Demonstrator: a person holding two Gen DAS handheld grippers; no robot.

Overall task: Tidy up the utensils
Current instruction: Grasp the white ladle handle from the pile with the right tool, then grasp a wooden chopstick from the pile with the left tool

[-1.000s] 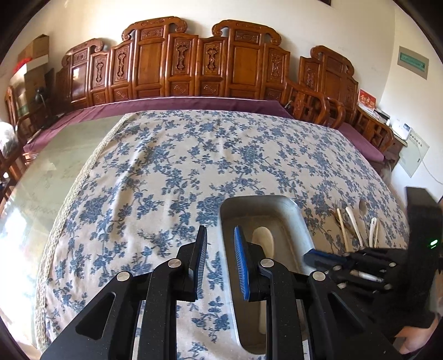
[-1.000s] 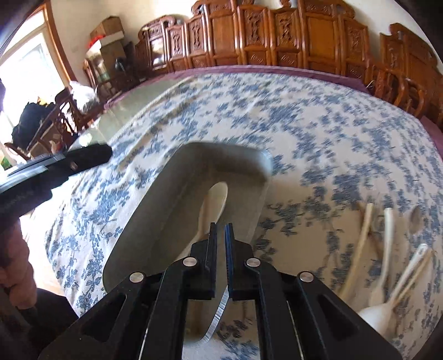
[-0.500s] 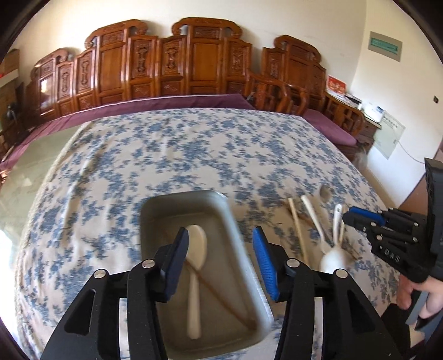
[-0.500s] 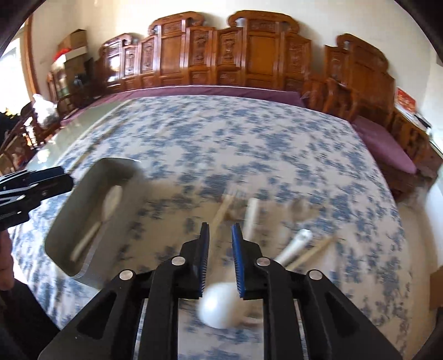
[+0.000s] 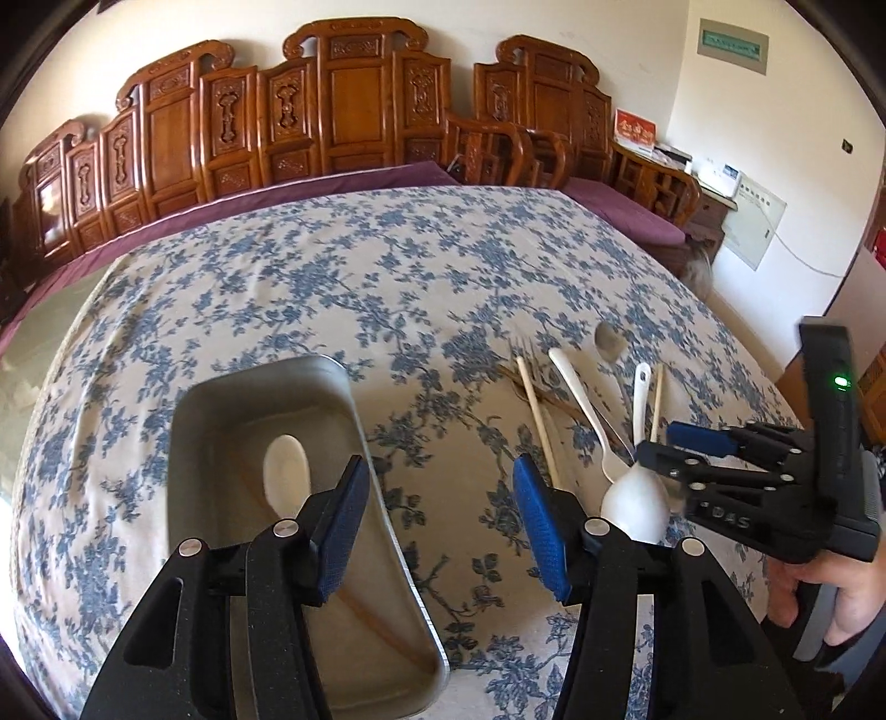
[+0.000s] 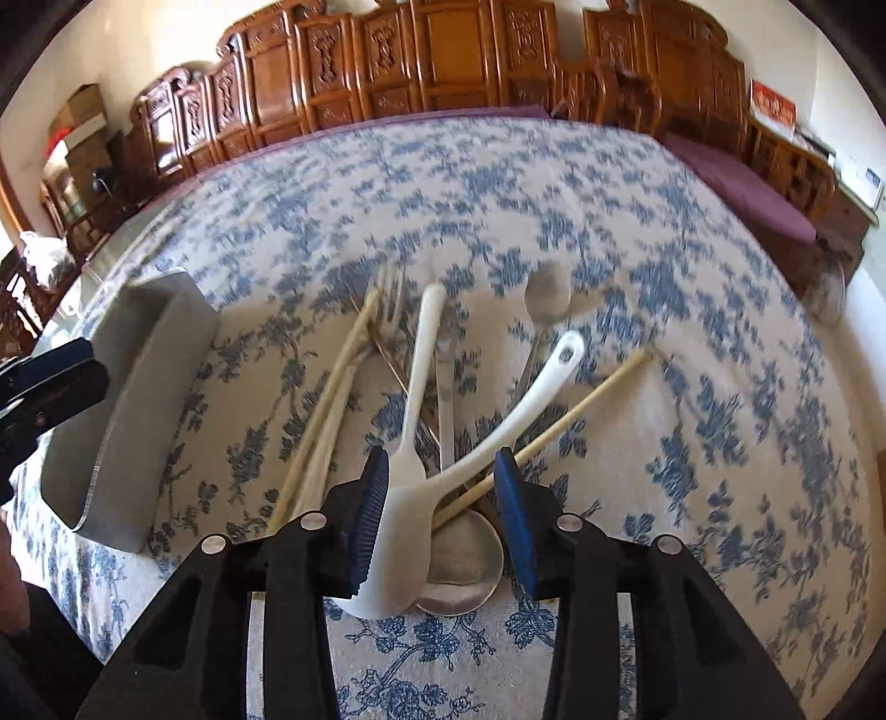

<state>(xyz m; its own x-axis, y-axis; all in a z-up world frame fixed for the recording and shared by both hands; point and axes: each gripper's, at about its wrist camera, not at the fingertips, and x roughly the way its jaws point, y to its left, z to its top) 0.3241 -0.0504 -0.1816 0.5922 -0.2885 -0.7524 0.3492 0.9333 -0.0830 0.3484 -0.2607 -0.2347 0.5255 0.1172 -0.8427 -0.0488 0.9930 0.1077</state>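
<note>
The right gripper, jaws apart, hovers over the spoon pile beside the tray, handles pointing away; the left gripper, also apart, hangs farther off.

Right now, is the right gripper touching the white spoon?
Cannot tell. In the right wrist view the right gripper stands open around the white spoon, with no clear gap.

carved reddish-brown wooden chairs lining 12 o'clock | cream plaster wall catching daylight | purple cushion lying 2 o'clock
</note>
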